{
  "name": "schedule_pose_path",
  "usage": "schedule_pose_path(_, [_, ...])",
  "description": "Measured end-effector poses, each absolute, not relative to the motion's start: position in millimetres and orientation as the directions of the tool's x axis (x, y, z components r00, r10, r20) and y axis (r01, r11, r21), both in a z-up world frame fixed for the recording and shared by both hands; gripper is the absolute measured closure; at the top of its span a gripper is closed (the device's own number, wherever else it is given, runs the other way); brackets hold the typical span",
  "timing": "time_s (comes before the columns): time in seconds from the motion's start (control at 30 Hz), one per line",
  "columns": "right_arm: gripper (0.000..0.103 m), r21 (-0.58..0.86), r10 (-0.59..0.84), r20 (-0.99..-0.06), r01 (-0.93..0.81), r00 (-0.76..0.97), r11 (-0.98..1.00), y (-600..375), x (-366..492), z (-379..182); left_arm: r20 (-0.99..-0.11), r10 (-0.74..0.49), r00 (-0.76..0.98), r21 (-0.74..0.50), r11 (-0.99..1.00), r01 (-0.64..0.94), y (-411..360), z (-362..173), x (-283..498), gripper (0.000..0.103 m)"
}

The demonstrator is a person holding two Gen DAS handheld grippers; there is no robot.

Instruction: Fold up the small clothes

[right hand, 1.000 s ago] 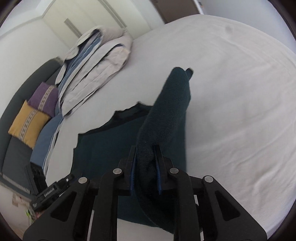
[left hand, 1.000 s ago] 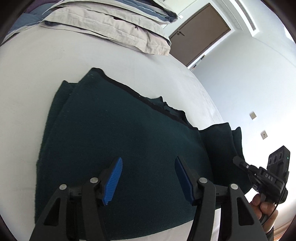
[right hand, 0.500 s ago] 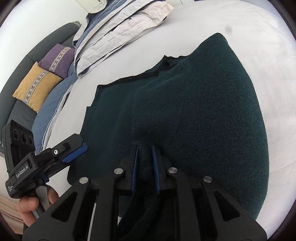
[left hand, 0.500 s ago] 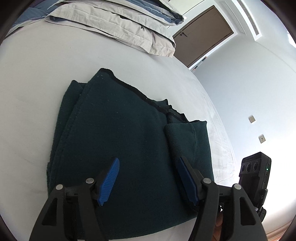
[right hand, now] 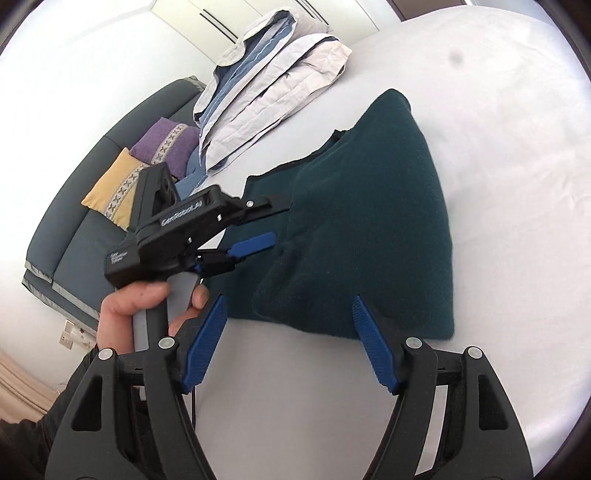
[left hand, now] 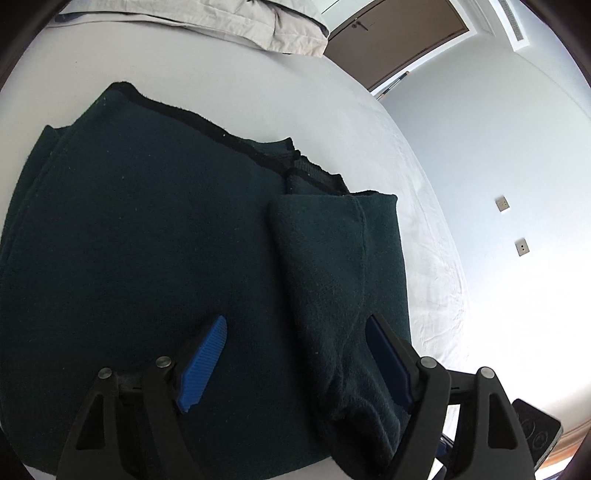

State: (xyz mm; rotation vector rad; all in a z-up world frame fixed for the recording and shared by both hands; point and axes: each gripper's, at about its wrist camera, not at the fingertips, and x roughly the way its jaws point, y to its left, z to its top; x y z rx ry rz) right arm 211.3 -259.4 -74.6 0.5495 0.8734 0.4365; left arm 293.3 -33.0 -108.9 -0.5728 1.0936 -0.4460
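A dark green fleece garment [left hand: 147,240] lies flat on the white bed [left hand: 332,110], with its right side folded inward over the body [left hand: 332,258]. My left gripper [left hand: 295,354] is open and hovers low over the garment's near edge. In the right wrist view the garment [right hand: 369,221] lies ahead on the bed. My right gripper [right hand: 288,343] is open and empty, just in front of the garment's near hem. The left gripper also shows in the right wrist view [right hand: 258,225], held in a hand above the garment's left part.
Folded grey and blue bedding [right hand: 266,81] lies at the far end of the bed. A dark sofa [right hand: 92,221] with yellow and purple cushions stands to the left. A brown door [left hand: 399,33] and white wall [left hand: 517,147] are beyond the bed.
My right gripper carried the garment's right side over the body, opened, let it go and drew back. The left gripper stayed open and moved closer over the garment.
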Motion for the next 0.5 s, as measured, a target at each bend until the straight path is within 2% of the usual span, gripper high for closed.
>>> schedule_pose_path(0.23, [0.033, 0.518, 0.526, -0.597, -0.210, 0.605, 0.829, -281.4, 190.9, -63.4, -0.700, -0.629, 0.337, -0.655, 0.754, 0.047, -38.8, -104.7, 304.8, 0.024])
schedule_pose_path(0.37, [0.033, 0.502, 0.517, -0.593, -0.219, 0.617, 0.837, -290.9, 187.8, -63.0, -0.666, -0.679, 0.309, -0.701, 0.711, 0.052, -41.6, -99.9, 306.2, 0.025])
schedule_pose_path(0.5, [0.033, 0.514, 0.522, -0.590, -0.212, 0.616, 0.831, -295.7, 189.0, -69.9, -0.701, -0.672, 0.240, -0.678, 0.732, 0.071, -55.7, -106.5, 308.4, 0.025])
